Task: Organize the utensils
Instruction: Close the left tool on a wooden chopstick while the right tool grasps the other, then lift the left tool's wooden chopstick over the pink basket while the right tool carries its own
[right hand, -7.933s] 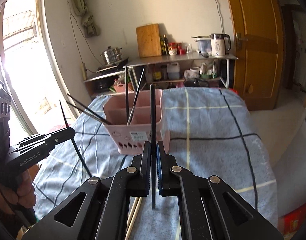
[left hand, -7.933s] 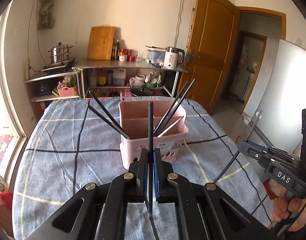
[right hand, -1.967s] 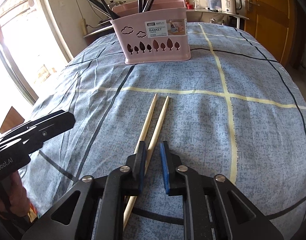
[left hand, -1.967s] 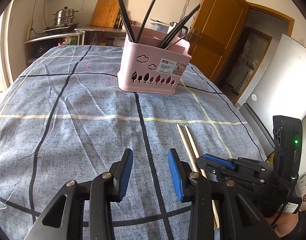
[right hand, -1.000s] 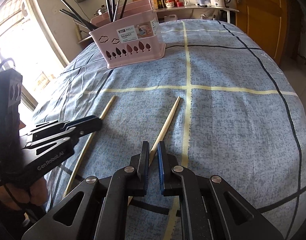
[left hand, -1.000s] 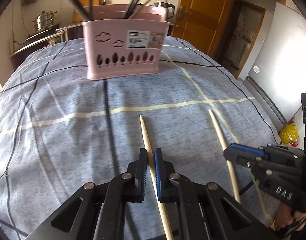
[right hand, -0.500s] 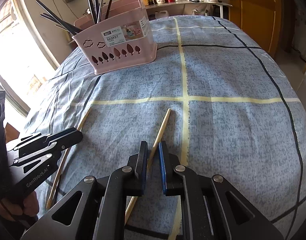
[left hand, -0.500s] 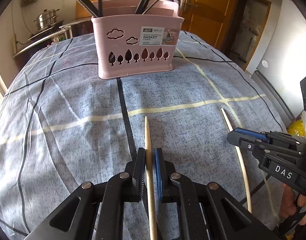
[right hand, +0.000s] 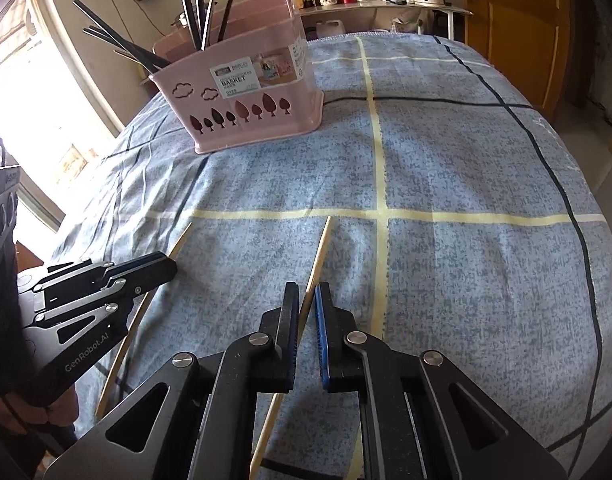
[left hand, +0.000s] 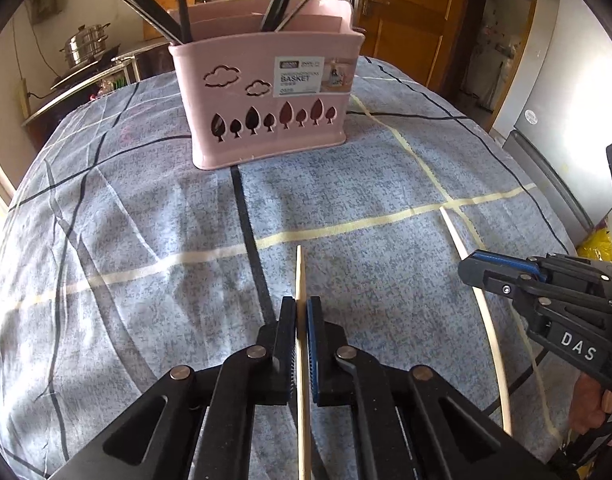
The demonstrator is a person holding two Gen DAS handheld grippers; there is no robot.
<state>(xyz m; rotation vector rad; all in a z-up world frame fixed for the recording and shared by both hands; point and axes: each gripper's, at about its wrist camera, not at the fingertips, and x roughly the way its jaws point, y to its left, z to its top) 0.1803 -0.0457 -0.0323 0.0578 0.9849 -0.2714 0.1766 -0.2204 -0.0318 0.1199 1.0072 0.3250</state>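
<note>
A: In the left wrist view, the left gripper point(left hand: 301, 308) at bottom centre is clamped on a wooden chopstick point(left hand: 299, 268). Its tip reaches up toward the pale stripe on the blue checked cloth point(left hand: 125, 240).

B: And the goal?

A: The pink basket point(left hand: 265, 108) at upper centre, dark chopsticks point(left hand: 181, 4) already standing in it. At right, the right gripper point(left hand: 472, 270) sits over a second wooden chopstick point(left hand: 452, 230).

B: From the right wrist view?

A: The right gripper point(right hand: 306, 300) at bottom centre has its jaws closing on that second chopstick point(right hand: 320, 252), which runs slanted between the pads. It looks pinched, though the pads stand wider at the back. The left gripper point(right hand: 161, 266) is at lower left, the basket point(right hand: 245, 92) at upper left.

B: Risks?

A: Both grips sit partway along thin, round sticks. I'd guess the slanted one could pivot or slip when lifted, and a long stick swinging in could strike the dark chopsticks or tip the light basket.
</note>
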